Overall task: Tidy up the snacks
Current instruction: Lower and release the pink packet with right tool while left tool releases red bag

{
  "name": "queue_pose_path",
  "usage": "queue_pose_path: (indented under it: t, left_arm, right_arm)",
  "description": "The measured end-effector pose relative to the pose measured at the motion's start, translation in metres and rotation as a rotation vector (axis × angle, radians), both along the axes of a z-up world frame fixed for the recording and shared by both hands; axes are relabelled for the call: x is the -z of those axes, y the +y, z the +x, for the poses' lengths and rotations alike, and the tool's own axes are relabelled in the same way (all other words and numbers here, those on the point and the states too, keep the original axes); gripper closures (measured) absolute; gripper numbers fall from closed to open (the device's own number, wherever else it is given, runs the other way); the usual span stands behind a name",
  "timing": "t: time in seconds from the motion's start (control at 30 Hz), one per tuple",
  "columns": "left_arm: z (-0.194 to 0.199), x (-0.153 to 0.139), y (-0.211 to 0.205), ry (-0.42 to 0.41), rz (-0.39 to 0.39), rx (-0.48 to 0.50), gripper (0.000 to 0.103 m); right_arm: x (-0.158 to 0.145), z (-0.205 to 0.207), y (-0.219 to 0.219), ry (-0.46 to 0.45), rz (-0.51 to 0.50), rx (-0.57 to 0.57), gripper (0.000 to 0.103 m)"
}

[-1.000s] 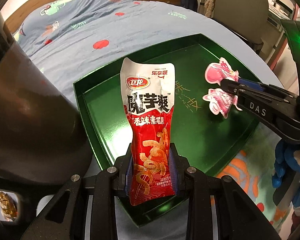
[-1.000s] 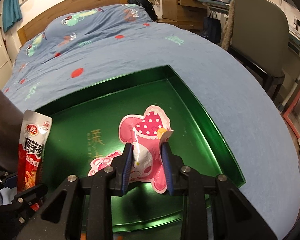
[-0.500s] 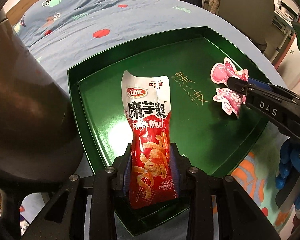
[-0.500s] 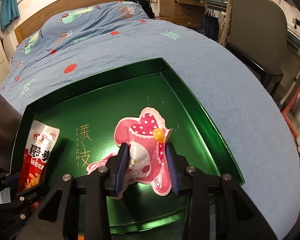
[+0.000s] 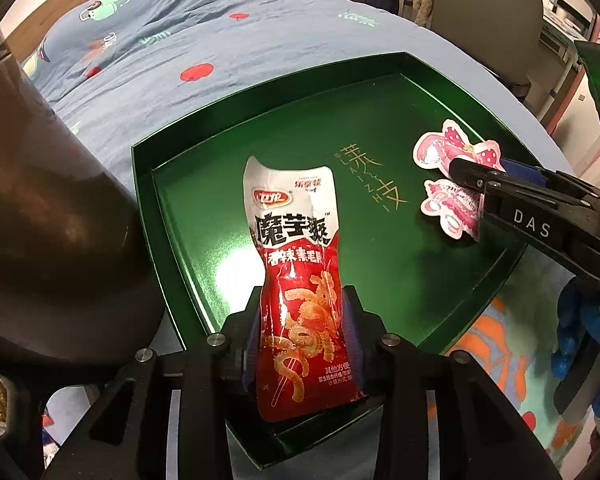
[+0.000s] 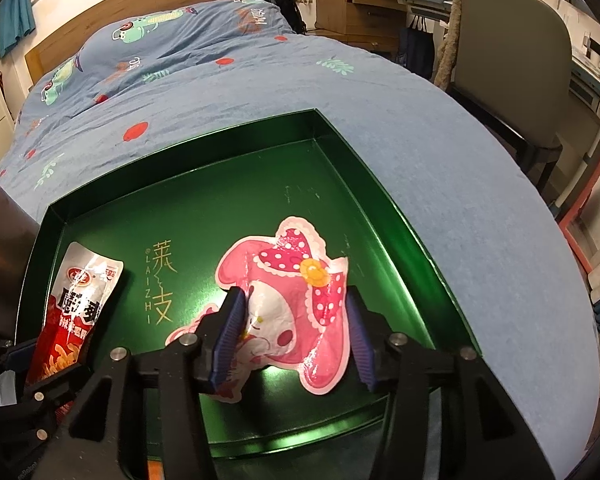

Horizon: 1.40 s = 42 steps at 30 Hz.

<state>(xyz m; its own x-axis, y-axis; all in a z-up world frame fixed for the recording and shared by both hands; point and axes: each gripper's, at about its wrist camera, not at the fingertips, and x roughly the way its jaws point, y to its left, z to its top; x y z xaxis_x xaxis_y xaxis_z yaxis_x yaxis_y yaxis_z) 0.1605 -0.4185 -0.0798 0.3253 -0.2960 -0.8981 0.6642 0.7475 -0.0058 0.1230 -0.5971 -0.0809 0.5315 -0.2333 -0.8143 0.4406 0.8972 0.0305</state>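
Note:
A green tray lies on the blue bedspread. My left gripper is shut on a red and white snack packet, its top leaning over the tray's left part; the packet also shows in the right wrist view. My right gripper has its jaws spread wider than before around a pink cartoon-shaped packet, low over the tray's right part. The left pad still touches the packet. The pink packet also shows in the left wrist view, with the right gripper's fingers on it.
A grey chair stands to the right of the bed. A wooden headboard and drawers are at the back. A dark rounded object fills the left of the left wrist view. A patterned floor mat lies below the tray's near corner.
Both grippers have come down and forward over the tray with their packets. The right jaws have spread apart around the pink packet.

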Motion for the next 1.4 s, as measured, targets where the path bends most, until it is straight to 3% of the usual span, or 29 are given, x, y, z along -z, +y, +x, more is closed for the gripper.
queue_pose_path:
  t: [0.4, 0.67, 0.77, 0.9, 1.0, 1.13, 1.33, 1.4]
  left_arm:
    - [-0.013, -0.012, 0.002, -0.105, -0.007, 0.028, 0.067]
    - [-0.012, -0.013, 0.006, -0.080, -0.012, 0.008, 0.067]
    - [-0.010, -0.016, 0.009, -0.062, -0.034, -0.011, 0.064]
    - [-0.013, -0.022, 0.011, -0.059, -0.056, -0.010, 0.058]
    - [-0.016, -0.025, 0.010, -0.058, -0.058, -0.001, 0.052]
    - [-0.023, -0.029, 0.009, -0.080, -0.024, 0.025, 0.051]
    - [-0.035, -0.042, 0.013, -0.092, -0.028, 0.035, 0.046]
    - [-0.041, -0.046, 0.016, -0.091, -0.027, 0.039, 0.035]
  right_arm:
    - [-0.011, -0.007, 0.001, -0.015, -0.011, -0.009, 0.045]
    - [-0.019, -0.010, 0.001, -0.022, -0.020, -0.018, 0.043]
    - [-0.022, -0.011, 0.002, -0.024, -0.021, -0.017, 0.034]
    - [-0.027, -0.014, 0.004, -0.029, -0.022, -0.016, 0.030]
    - [-0.030, -0.016, 0.007, -0.029, -0.028, -0.020, 0.012]
    - [-0.037, -0.020, 0.010, -0.035, -0.034, -0.019, 0.001]
    - [-0.050, -0.029, 0.015, -0.052, -0.039, -0.007, 0.000]
    - [-0.054, -0.033, 0.017, -0.061, -0.037, -0.002, 0.000]
